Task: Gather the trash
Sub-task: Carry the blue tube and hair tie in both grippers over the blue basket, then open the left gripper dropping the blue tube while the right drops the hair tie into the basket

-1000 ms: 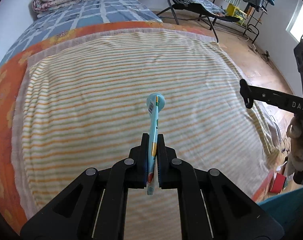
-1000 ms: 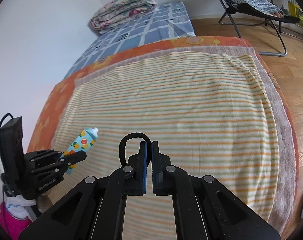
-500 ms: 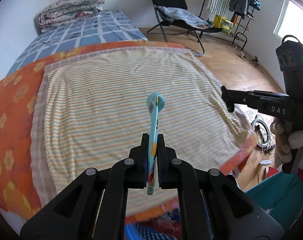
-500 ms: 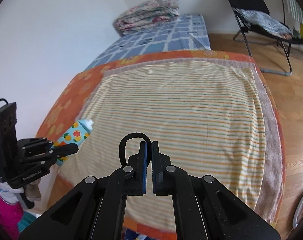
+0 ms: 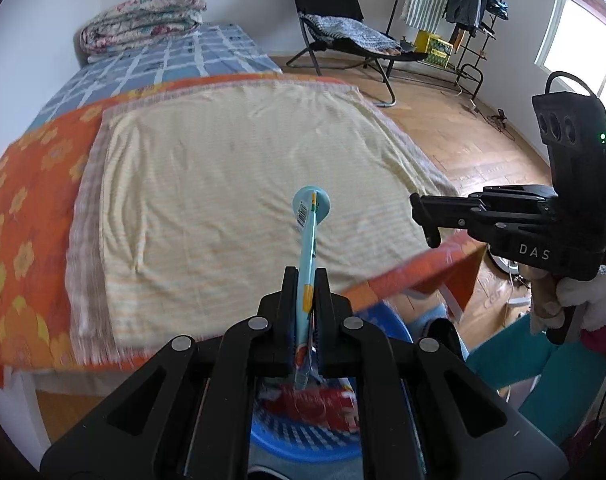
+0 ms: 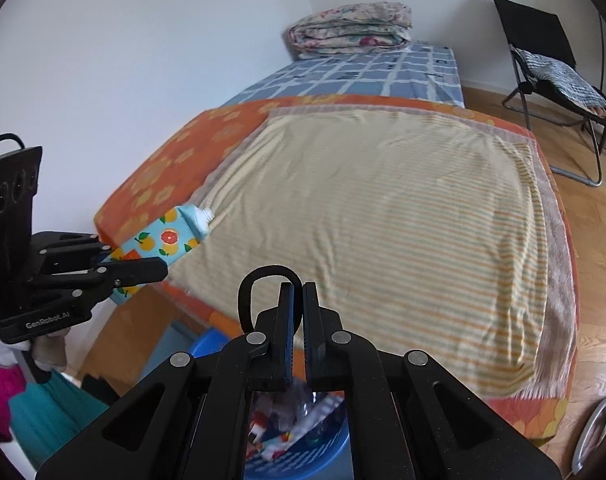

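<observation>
A flattened light-blue juice carton (image 5: 309, 236) with orange fruit prints sticks out edge-on from my left gripper (image 5: 307, 280), which is shut on its lower end. The right wrist view shows the same carton (image 6: 171, 236) from the side, cap end toward the bed, in the left gripper (image 6: 159, 270). Under both grippers stands a blue trash basket (image 5: 299, 450) (image 6: 337, 450) holding red and white wrappers. My right gripper (image 6: 297, 294) is shut with nothing between its fingers; a black loop curls beside its left finger. It hovers at the bed's foot, right of the carton (image 5: 425, 220).
A bed with a striped yellow blanket (image 5: 223, 176) over an orange floral sheet fills both views. A folded quilt (image 5: 143, 16) lies at its head. A black folding chair (image 5: 343, 36) and a clothes rack (image 5: 463, 12) stand on the wooden floor. Teal trouser legs (image 5: 515, 360) are at the right.
Both grippers have drawn back from over the blanket to the foot of the bed. The blue basket has come into view beneath them. The carton stays in the left gripper.
</observation>
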